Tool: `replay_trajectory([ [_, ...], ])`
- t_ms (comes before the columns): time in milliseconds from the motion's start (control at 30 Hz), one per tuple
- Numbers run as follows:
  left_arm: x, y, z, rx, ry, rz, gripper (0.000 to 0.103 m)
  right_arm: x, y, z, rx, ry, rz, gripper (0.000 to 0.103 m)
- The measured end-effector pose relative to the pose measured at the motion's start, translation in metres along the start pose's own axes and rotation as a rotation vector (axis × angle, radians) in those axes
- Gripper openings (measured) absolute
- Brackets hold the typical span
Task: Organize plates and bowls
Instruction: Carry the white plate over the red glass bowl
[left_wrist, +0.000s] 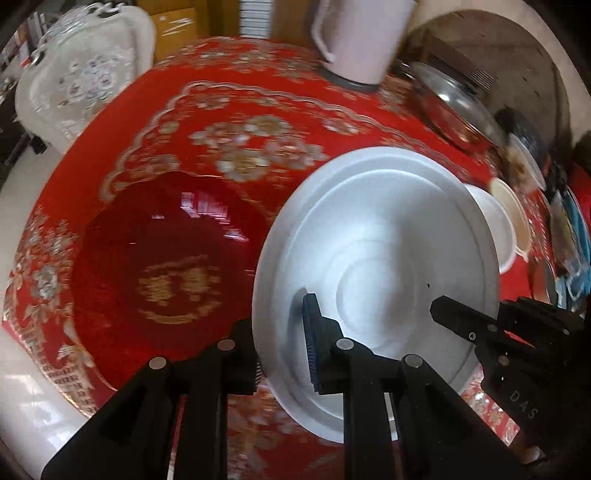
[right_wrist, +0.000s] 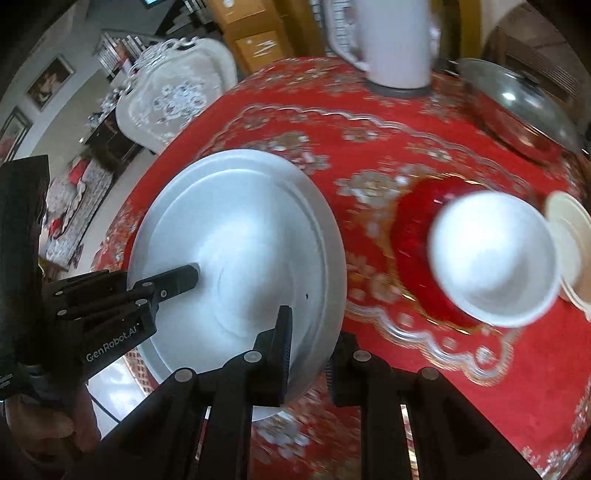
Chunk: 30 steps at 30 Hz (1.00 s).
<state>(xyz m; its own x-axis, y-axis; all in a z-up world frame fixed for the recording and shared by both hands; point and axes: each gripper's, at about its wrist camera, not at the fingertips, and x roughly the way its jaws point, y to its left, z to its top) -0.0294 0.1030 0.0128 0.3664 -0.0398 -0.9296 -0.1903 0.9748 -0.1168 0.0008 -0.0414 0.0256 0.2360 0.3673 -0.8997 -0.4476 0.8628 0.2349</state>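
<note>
White plate (left_wrist: 373, 258) held by both grippers.
L gripper (left_wrist: 284, 350) & R gripper (right_wrist: 310, 354) clamped on opposite rim edges; red plate (left_wrist: 166, 273) lies left.

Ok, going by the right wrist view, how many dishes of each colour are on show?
White: 2 (white plate, white bowl)
Red: 1 (red plate)
Cream: 1 (cream dish)
Total: 4

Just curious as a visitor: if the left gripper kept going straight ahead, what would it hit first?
Probably the white plate whose rim the left gripper already straddles; beyond it lies the red tablecloth, though depth is unclear.
</note>
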Motion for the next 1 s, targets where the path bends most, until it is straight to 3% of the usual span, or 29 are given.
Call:
replay_trajectory([
  [500,0.012,0.093,0.011,-0.112,-0.032,0.08,0.019,0.063,0.084,0.036,-0.101,0.057,0.025,0.019],
  [1000,0.047,0.123,0.004,-0.145,0.024,0.133,0.023,0.111,0.11,0.044,-0.155,0.161,0.001,0.022],
])
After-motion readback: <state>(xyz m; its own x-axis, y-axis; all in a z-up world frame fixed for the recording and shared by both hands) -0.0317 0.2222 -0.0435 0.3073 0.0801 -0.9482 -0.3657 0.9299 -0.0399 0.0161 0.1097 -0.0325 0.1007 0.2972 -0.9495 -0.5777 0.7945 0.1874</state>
